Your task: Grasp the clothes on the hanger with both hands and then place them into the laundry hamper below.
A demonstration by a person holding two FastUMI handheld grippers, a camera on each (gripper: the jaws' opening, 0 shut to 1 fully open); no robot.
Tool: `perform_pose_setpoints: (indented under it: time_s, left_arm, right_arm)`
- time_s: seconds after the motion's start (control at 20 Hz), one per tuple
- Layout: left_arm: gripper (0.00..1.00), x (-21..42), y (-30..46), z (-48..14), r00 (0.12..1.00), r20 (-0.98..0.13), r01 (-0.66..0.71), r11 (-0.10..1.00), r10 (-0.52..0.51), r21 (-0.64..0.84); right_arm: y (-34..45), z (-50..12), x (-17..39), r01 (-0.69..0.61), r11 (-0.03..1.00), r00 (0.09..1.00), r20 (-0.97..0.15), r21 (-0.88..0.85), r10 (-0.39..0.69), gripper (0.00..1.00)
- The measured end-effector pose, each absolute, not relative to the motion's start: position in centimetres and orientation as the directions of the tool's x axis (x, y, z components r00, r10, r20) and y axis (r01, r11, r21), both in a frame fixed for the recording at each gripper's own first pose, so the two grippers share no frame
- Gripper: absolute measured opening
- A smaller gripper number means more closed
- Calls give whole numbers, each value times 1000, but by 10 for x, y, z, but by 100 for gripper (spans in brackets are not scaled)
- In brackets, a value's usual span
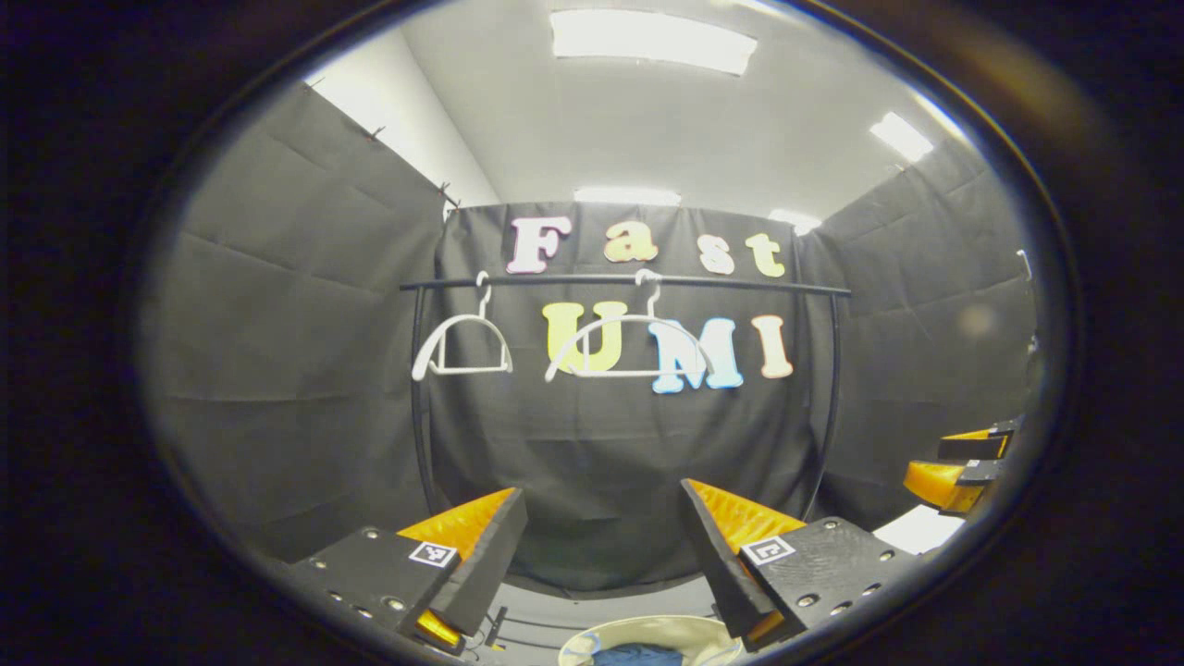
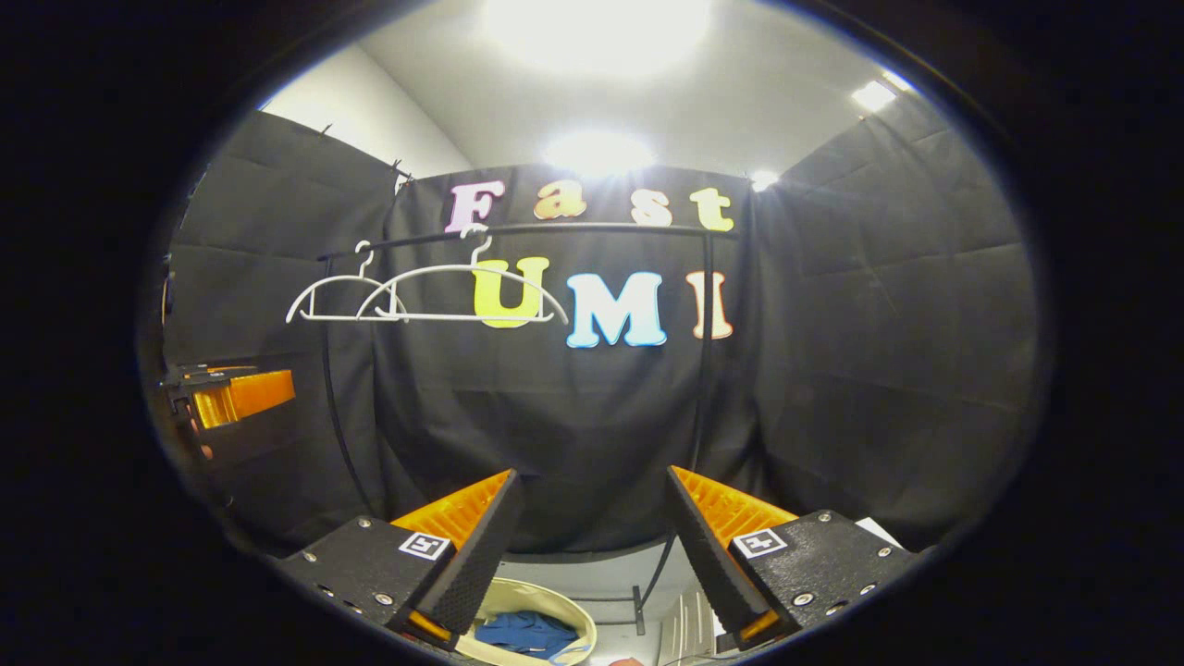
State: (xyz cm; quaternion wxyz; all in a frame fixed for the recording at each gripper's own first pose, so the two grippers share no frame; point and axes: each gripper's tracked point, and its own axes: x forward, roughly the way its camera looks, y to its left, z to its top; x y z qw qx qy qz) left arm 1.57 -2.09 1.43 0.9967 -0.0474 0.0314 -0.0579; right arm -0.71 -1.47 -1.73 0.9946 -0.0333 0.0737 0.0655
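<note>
Nearest, in the left gripper view: left tool with fingers spread wide apart, nothing between them. Below the gap, a pale round laundry hamper, its lower part cut off at the bottom of the view, with blue clothes inside; only a sliver of the cloth shows. At the far right edge, the right tool appears, partly cut off; its state is hard to read from here.

Right gripper view: right tool likewise stands open, fingers well apart and holding nothing. Below and left of the gap, the laundry hamper shows more of its rim, with crumpled blue clothes lying inside. Hamper's near side is hidden by the left finger. A small reddish object at the very bottom edge is too cut off to identify. At the left edge the left tool shows, partly cropped.

Floor beneath: pale grey, with the black base bars of the rack crossing it.

Farther back: black clothes rail on thin uprights. Two white hangers, left hanger and right hanger, hang bare from it, apart from each other.

Room: black cloth walls with creases, white ceiling, bright light panels, glare heavy in the right gripper view.
</note>
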Motion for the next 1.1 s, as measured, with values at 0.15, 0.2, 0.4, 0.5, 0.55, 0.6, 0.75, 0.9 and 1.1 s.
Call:
perform_pose_setpoints:
  time_s: [0.15,0.2,0.4,0.5,0.55,0.6,0.75,0.9,1.1]
  left_arm:
    - [100,-10,-23,38,994,-19,105,988,-107,-111]
    - [100,-15,-22,41,995,-14,96,990,-98,-102]
    - [100,-42,-21,50,997,-2,72,996,-72,-60]
    - [100,-53,-19,52,998,-5,62,996,-62,-61]
    - [100,-56,-17,52,999,-6,51,997,-52,-63]
    - [100,-59,-14,51,999,-9,39,997,-39,-66]
    - [100,-62,-9,53,1000,-8,22,998,-22,-66]
    - [100,-65,-5,48,1000,-25,8,998,-10,-65]
    - [100,-66,-1,48,1000,-28,-10,998,8,-59]
  right_arm:
    - [-39,-2,-26,-106,993,990,-104,-59,99,95]
    - [-42,1,-32,-103,994,990,-97,-48,98,95]
    - [-50,6,-44,-94,995,992,-81,-20,92,95]
    - [-51,8,-47,-95,995,993,-76,-17,94,95]
    - [-51,8,-48,-97,995,993,-74,-14,95,95]
    - [-50,9,-49,-98,995,993,-71,-8,97,95]
    - [-48,8,-53,-105,994,992,-66,-6,105,95]
    - [-44,8,-54,-120,993,990,-72,-8,119,95]
    - [-41,7,-49,-133,991,989,-69,-11,132,95]
